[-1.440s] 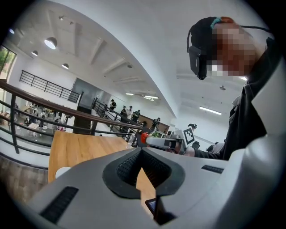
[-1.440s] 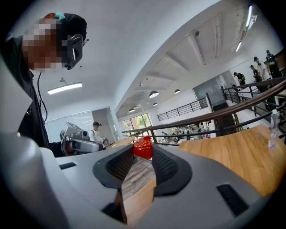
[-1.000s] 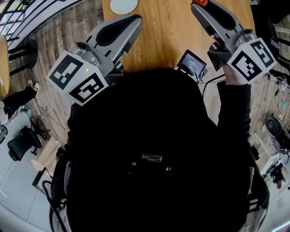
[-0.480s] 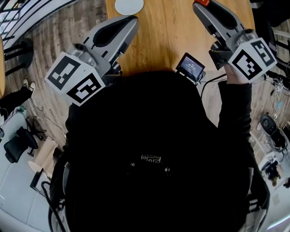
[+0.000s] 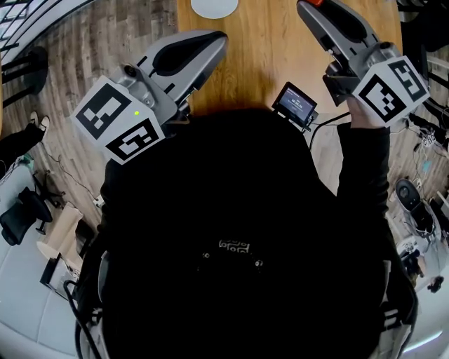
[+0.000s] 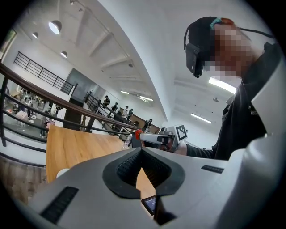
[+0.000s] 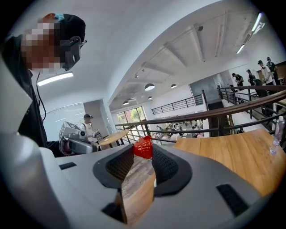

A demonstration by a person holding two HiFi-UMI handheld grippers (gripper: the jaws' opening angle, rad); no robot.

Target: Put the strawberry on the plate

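Note:
The red strawberry (image 7: 143,147) sits pinched between the tips of my right gripper (image 7: 144,153), held up in the air. In the head view that gripper (image 5: 309,5) reaches over the wooden table's (image 5: 259,49) right part, with the strawberry (image 5: 315,2) a red spot at the top edge. The white plate (image 5: 214,5) lies on the table, cut off by the top edge, left of the strawberry. My left gripper (image 5: 219,39) hovers at the table's near left with its jaws together and nothing in them. The left gripper view shows its shut tips (image 6: 142,151) and the strawberry (image 6: 138,133) across from them.
A small black device with a screen (image 5: 296,103) sits at the table's near edge between my arms. A clear bottle (image 7: 278,133) stands on the table at the far right. Railings, other tables and distant people lie beyond. My dark torso fills the lower head view.
The head view has shifted, so the plate and table slid right along the top edge. The left gripper's tip sits a little further right. The right gripper still holds the strawberry.

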